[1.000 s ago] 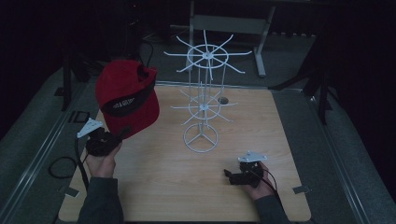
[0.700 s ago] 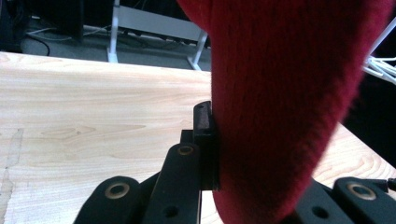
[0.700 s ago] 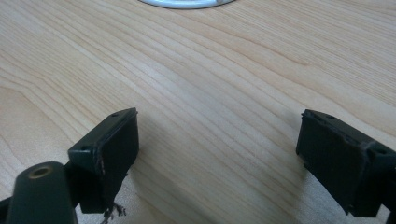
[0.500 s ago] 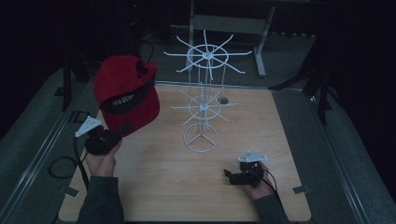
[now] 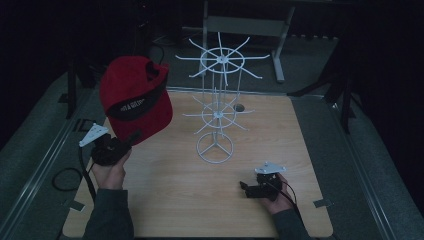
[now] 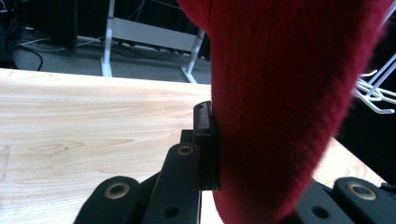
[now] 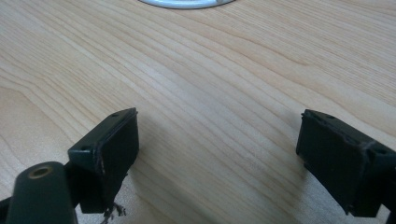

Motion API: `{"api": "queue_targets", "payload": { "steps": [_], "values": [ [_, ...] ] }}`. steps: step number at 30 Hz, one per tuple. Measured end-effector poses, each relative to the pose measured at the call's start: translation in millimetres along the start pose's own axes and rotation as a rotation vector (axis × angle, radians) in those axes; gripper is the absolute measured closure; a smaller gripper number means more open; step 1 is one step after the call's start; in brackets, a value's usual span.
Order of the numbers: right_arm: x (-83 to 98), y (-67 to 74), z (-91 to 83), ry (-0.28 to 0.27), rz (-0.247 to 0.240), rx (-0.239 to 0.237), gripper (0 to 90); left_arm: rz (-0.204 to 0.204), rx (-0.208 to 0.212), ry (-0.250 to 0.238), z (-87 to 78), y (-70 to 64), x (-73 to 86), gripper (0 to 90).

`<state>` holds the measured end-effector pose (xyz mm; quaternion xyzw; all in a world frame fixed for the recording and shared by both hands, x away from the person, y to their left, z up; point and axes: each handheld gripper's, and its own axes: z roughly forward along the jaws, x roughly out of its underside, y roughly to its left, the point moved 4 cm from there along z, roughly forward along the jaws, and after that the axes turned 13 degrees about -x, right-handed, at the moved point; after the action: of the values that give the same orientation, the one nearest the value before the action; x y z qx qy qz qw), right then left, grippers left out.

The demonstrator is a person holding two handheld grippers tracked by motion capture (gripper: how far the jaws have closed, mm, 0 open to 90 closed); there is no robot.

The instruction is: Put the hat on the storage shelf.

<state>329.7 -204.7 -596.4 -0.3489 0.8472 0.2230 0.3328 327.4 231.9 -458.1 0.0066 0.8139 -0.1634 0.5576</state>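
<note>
Two hand-held grippers: one in each hand, both low over the wooden worktop (image 5: 165,200).
Writing: a black band on the red cap (image 5: 135,97) carries pale lettering, too small to read.
Left hand-held gripper (image 5: 131,138): clamped on the lower edge of the cap, holding it up above the worktop's left side; in the left gripper view the red fabric (image 6: 280,102) sits pressed against the one visible jaw.
Right hand-held gripper (image 5: 243,186): jaws spread wide, nothing between them, resting near the worktop's front right.
White wire rack (image 5: 218,107): stands mid-worktop between the two hands, with two tiers of spokes and a ring base; the cap hangs just left of it, apart from the spokes.
Right gripper view: bare wood grain between the jaws, the rack's ring base (image 7: 187,3) at the top edge.
Behind: a grey metal frame (image 5: 245,25) on the floor.
</note>
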Motion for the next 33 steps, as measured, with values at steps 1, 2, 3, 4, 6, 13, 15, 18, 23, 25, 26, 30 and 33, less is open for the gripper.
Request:
{"api": "queue_targets", "payload": {
  "steps": [1,2,3,4,6,13,15,18,23,25,26,30,33],
  "values": [
    [0.0,0.0,-0.1,0.001,0.0,0.0,12.9,0.0,0.002,0.0,-0.3,-0.5,-0.5,85.7],
    [0.0,0.0,-0.1,0.001,0.0,0.0,12.9,0.001,0.001,-0.002,-0.7,-1.0,-1.1,85.7],
    [0.0,0.0,-0.1,0.001,0.0,0.0,12.9,0.0,0.002,-0.006,-0.8,-1.6,-1.7,85.7],
    [0.0,0.0,-0.1,0.001,0.0,0.0,12.9,0.003,0.004,-0.005,-1.1,-1.6,-2.2,85.7],
    [0.0,0.1,-0.1,0.001,0.001,0.0,12.9,-0.002,0.008,-0.007,-1.5,-2.4,-3.2,85.8],
    [0.0,-0.1,0.0,0.0,-0.001,0.001,12.9,0.007,0.015,-0.007,-3.0,-5.3,-5.6,85.7],
    [-0.1,-0.2,0.0,0.0,-0.002,0.001,12.9,0.008,0.016,-0.011,-3.6,-6.3,-6.4,85.7],
    [-0.1,-0.1,0.1,-0.001,-0.001,0.0,12.9,0.008,0.017,-0.014,-4.4,-7.5,-8.1,85.7],
    [-0.2,0.0,0.1,-0.002,0.001,0.001,12.9,0.01,0.02,-0.024,-5.4,-9.2,-11.3,85.7],
    [-0.1,0.0,0.1,-0.001,0.0,0.001,12.9,0.009,0.021,-0.027,-5.4,-9.9,-12.4,85.7],
    [-0.1,-0.1,0.1,-0.001,0.0,0.001,12.9,0.011,0.022,-0.028,-5.6,-10.2,-13.0,85.7],
    [-0.1,0.0,0.1,-0.001,0.0,0.001,12.9,0.013,0.026,-0.032,-6.2,-11.7,-14.9,85.7],
    [-0.1,-0.1,0.1,-0.002,-0.001,0.001,12.9,0.014,0.027,-0.039,-6.7,-12.9,-16.6,85.7]
  ]
}}
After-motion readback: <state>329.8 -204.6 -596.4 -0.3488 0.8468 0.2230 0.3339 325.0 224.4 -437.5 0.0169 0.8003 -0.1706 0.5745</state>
